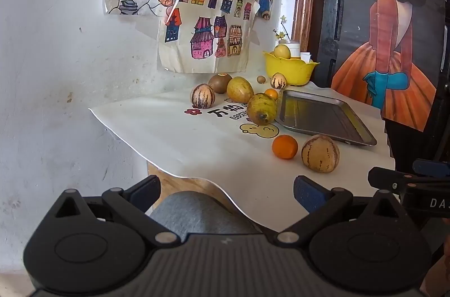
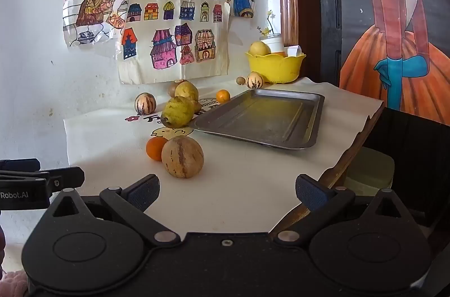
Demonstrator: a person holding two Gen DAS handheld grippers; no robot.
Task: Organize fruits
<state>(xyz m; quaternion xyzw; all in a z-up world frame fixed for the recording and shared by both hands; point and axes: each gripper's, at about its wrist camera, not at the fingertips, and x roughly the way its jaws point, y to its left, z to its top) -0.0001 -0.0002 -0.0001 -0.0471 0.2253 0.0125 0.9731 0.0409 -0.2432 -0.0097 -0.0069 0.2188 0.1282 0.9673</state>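
Scattered across the white counter (image 2: pixel 239 184): striped melon (image 2: pixel 182 157) touching an orange (image 2: pixel 154 147), pear (image 2: pixel 177 111) lying stem-end toward the camera beside the empty metal tray (image 2: pixel 309 139). Both tilted slightly downward at the near edge: left gripper (image 1: pixel 226 191) and right gripper (image 2: pixel 227 190), spread wide, holding nothing.

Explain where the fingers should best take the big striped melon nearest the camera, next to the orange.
Grip the striped melon across its widest middle, coming in from the near table edge with the open right gripper. It is rounded and sits free on the cloth. The orange sits close on its left, apparently touching, so I'd angle the left finger in front of the orange.
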